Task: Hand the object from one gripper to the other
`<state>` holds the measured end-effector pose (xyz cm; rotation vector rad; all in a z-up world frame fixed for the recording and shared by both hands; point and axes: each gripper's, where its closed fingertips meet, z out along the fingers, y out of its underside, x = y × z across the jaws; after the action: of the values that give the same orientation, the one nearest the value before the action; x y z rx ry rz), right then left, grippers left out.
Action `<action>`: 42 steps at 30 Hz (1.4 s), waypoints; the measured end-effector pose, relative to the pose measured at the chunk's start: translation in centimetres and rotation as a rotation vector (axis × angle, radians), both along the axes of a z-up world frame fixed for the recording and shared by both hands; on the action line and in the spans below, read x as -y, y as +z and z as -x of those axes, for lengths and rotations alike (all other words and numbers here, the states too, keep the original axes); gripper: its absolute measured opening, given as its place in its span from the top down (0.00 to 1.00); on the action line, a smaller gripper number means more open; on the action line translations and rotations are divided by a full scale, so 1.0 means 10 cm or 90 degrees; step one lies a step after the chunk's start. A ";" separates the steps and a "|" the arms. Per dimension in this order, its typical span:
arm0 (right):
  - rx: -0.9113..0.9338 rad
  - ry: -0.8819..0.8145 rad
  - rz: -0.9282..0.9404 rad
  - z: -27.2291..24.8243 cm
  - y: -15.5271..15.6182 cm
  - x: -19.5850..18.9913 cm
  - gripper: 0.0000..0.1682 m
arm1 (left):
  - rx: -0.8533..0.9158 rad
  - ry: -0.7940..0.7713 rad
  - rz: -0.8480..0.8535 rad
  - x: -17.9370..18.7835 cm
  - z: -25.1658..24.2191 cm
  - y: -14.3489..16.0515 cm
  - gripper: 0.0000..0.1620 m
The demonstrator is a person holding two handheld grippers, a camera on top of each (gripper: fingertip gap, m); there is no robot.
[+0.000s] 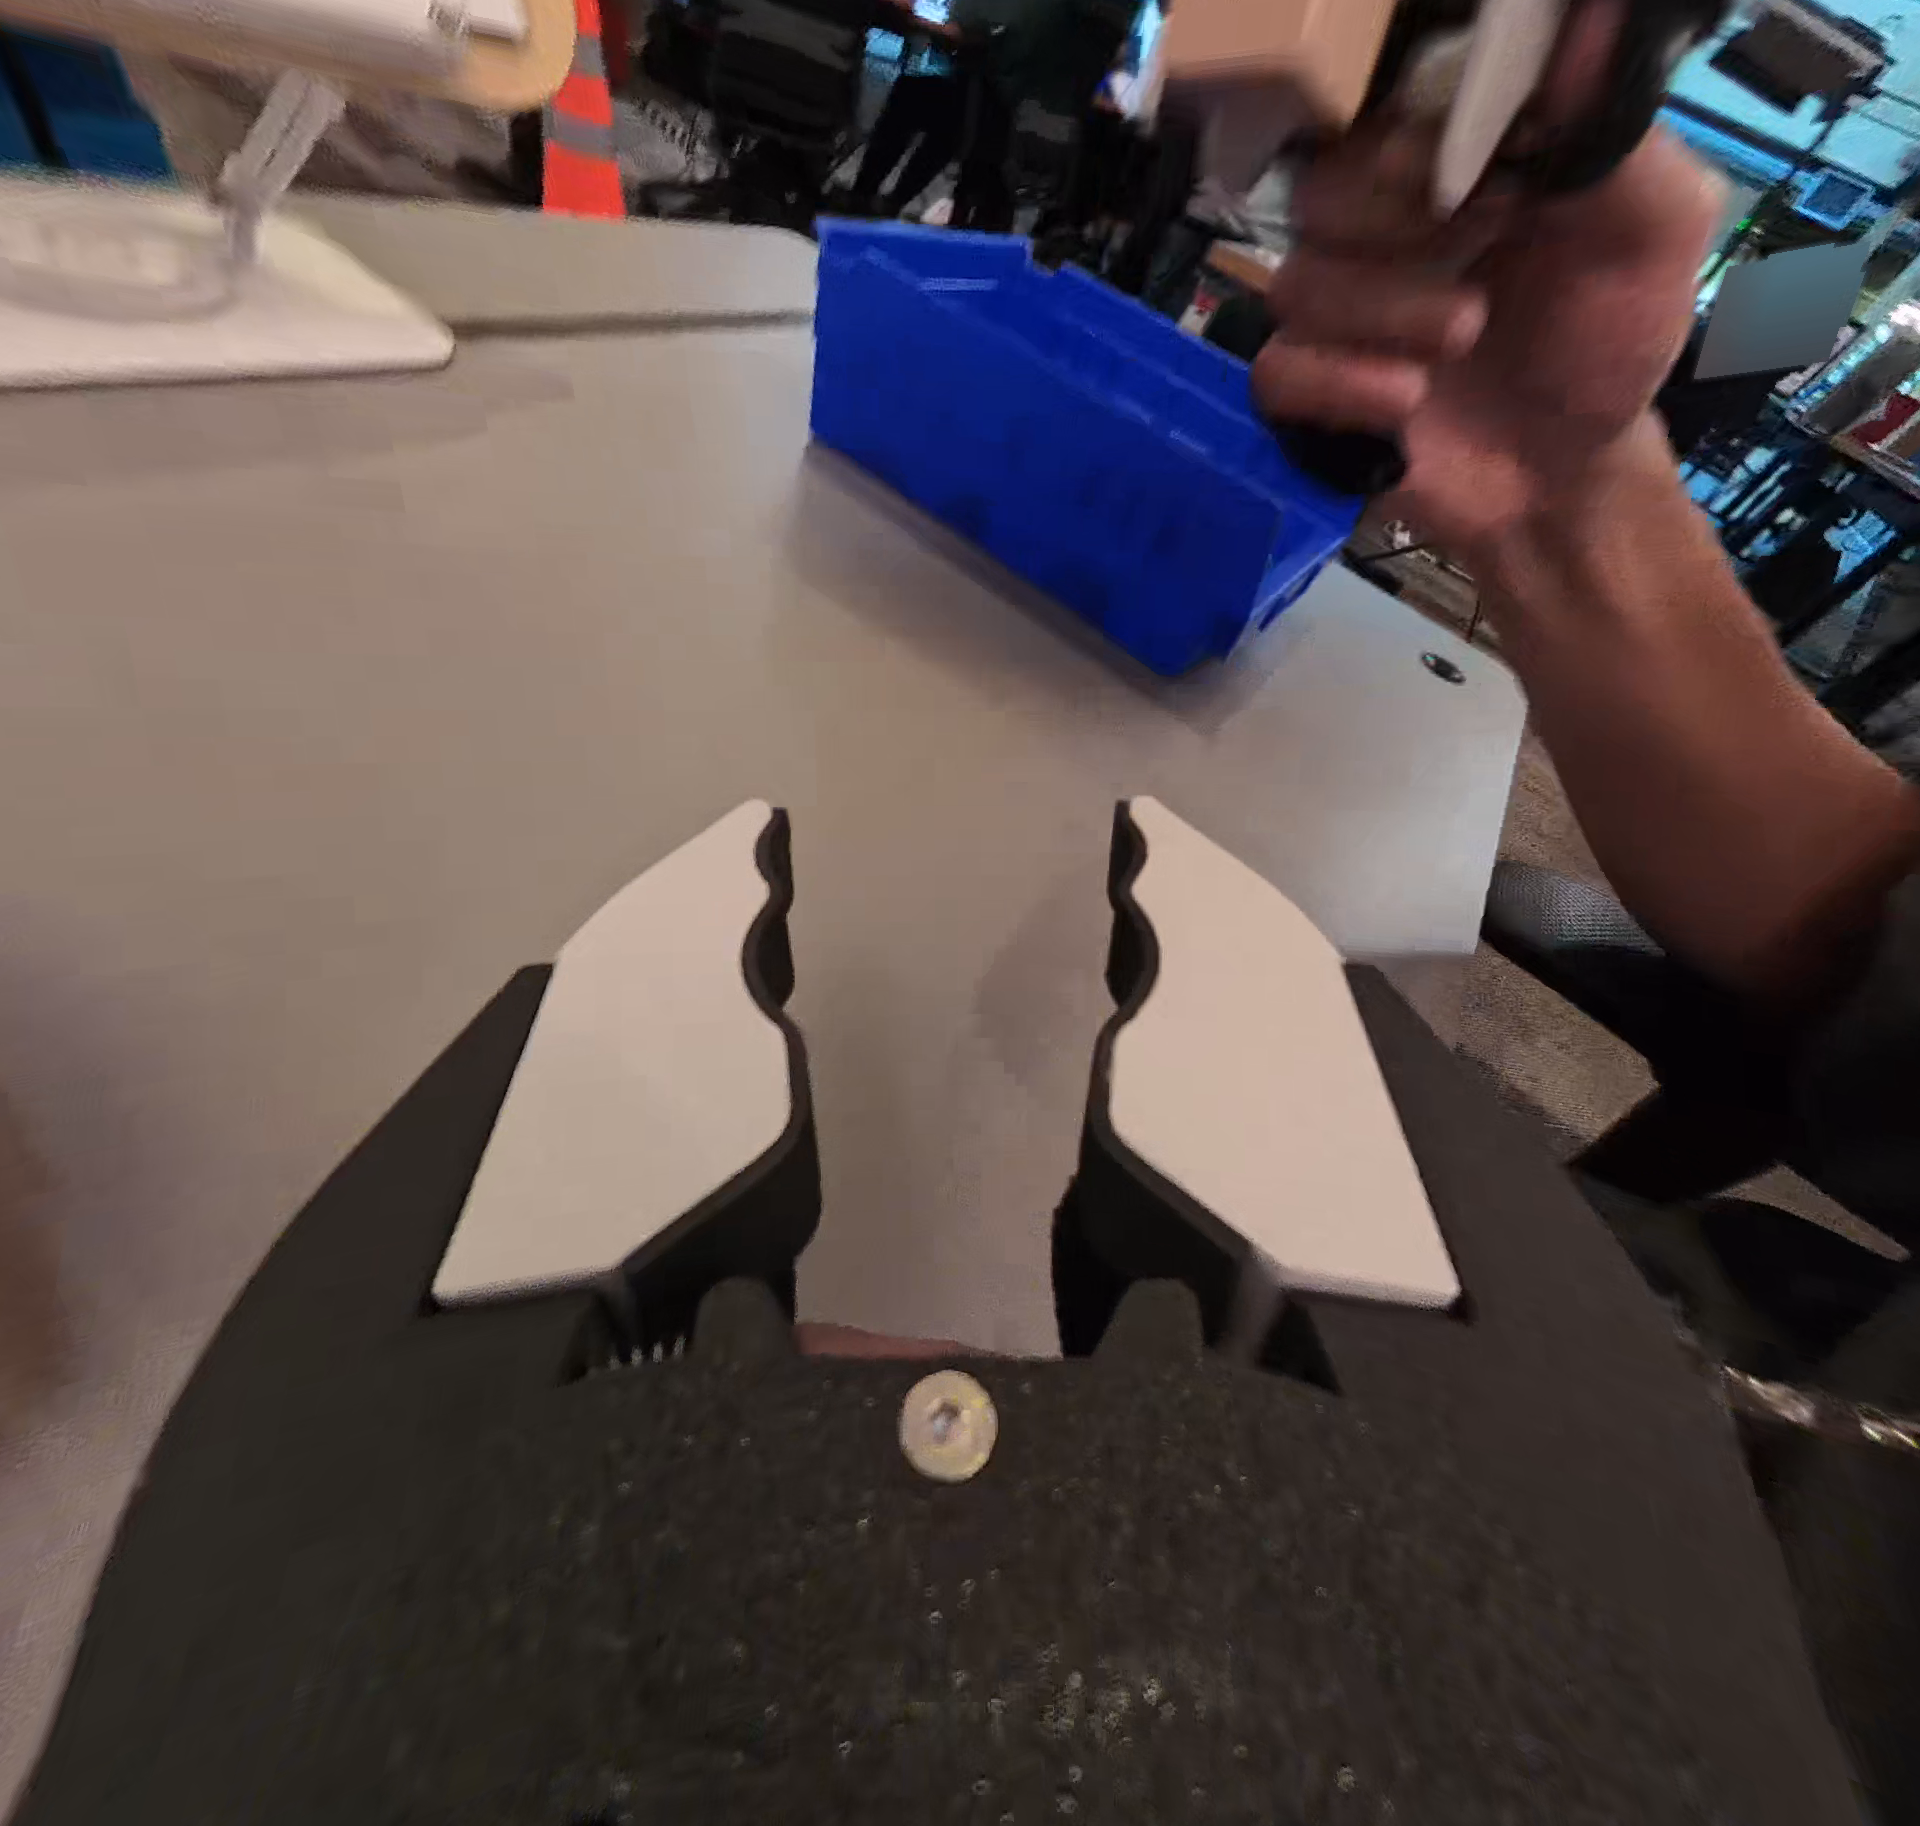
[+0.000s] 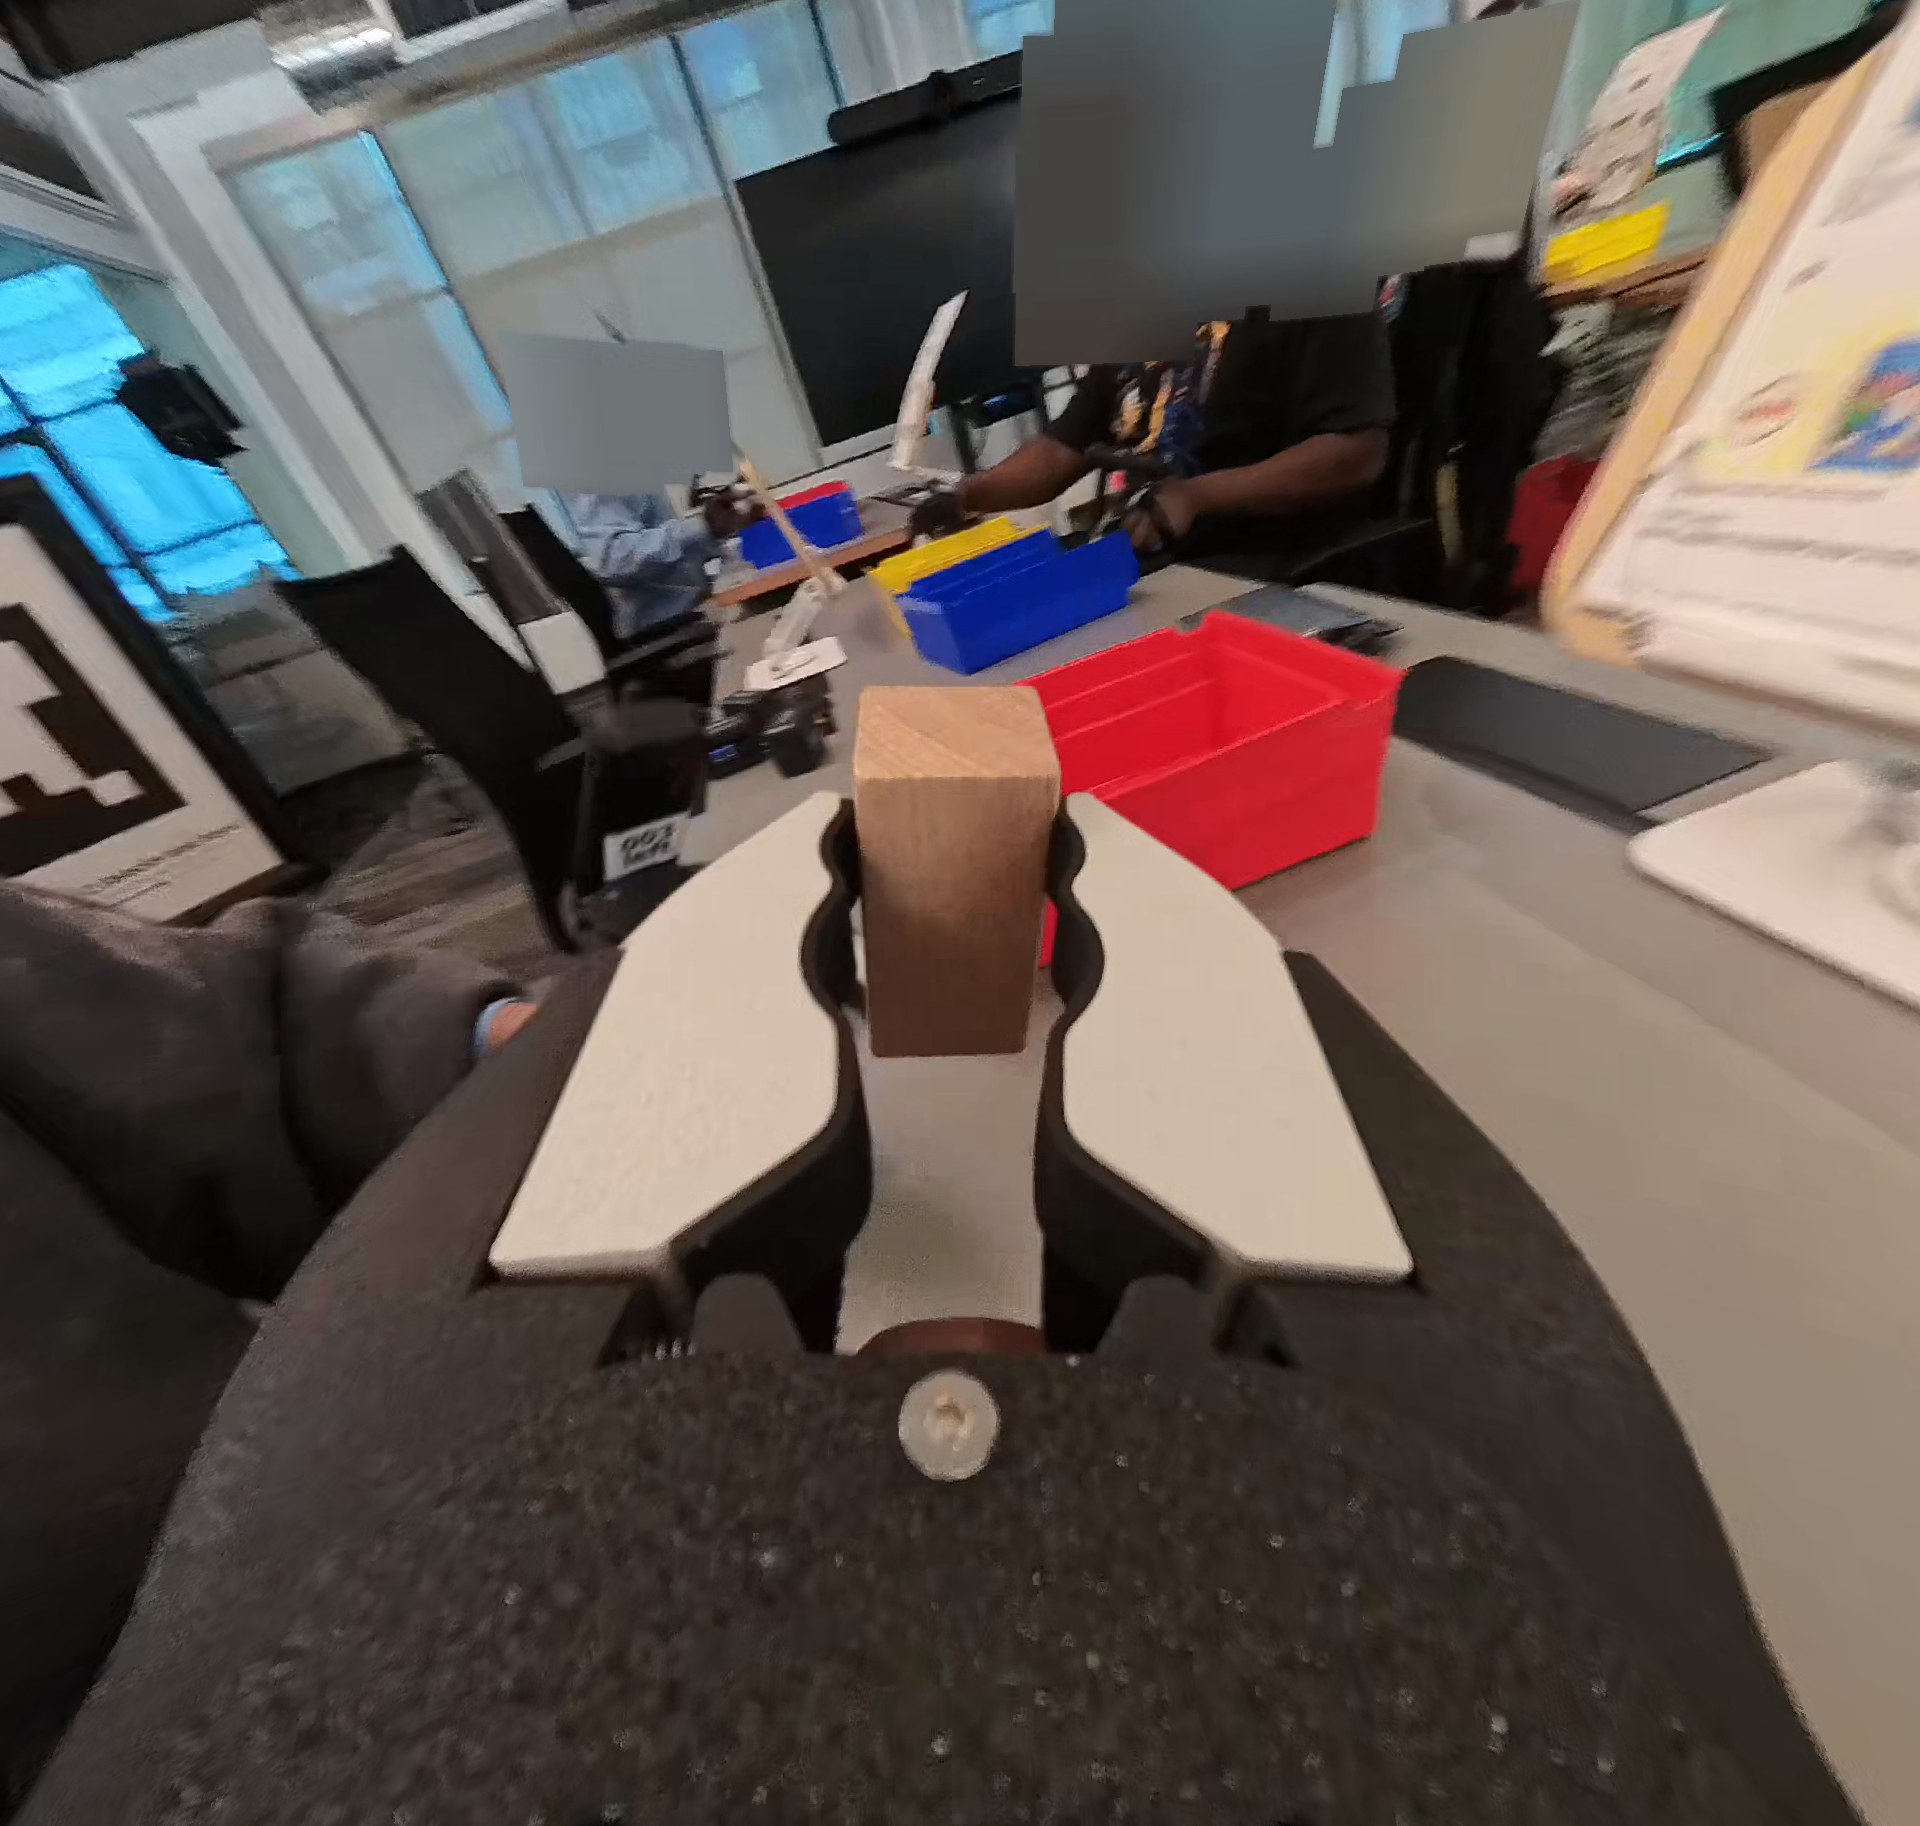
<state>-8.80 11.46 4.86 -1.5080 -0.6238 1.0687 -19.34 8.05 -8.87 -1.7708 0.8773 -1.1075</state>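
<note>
A wooden block (image 2: 951,867) stands upright between my right gripper's (image 2: 951,820) white fingers, which are shut on its sides, above the grey table (image 2: 1558,1101). In the left wrist view that same block (image 1: 1278,0) shows blurred at the top right, held in the right gripper, with a person's hand (image 1: 1455,342) around the handle. My left gripper (image 1: 951,820) is open and empty, low over the grey table (image 1: 520,685), well below and to the left of the block.
A blue bin (image 1: 1049,446) sits on the table ahead of the left gripper. A red bin (image 2: 1226,737) sits behind the block, with blue (image 2: 1013,597) and yellow bins farther back. A white stand base (image 1: 208,301) and a board (image 2: 1766,374) stand nearby. People sit at far tables.
</note>
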 end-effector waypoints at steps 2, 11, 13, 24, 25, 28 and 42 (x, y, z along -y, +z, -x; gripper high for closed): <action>0.013 -0.065 -0.037 -0.36 0.22 -0.01 0.80 | 0.017 0.008 0.035 0.03 0.12 0.00 0.64; 0.346 -0.450 0.172 -2.44 -0.74 -0.34 0.80 | 0.051 -0.001 0.079 -0.03 0.16 0.02 0.67; 0.410 -0.407 0.233 -2.44 -1.14 -0.37 0.80 | 0.039 -0.011 0.070 0.00 0.11 0.01 0.66; 0.582 -0.277 0.373 -2.33 -2.05 -0.31 0.80 | -0.006 -0.019 0.022 0.07 0.08 -0.03 0.67; 0.607 -0.277 0.394 -2.38 -2.10 -0.27 0.80 | -0.006 -0.019 0.025 0.07 0.08 -0.04 0.67; 0.670 -0.249 0.454 -2.44 -2.25 -0.16 0.80 | -0.005 -0.021 0.031 0.08 0.07 -0.04 0.67; 0.659 -0.240 0.464 -2.41 -2.27 -0.20 0.72 | -0.018 -0.013 -0.023 0.05 0.07 -0.07 0.66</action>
<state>15.31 13.46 -17.88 -2.7147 -0.6021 0.1184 -20.03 7.60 -9.60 -1.7555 0.9280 -1.0751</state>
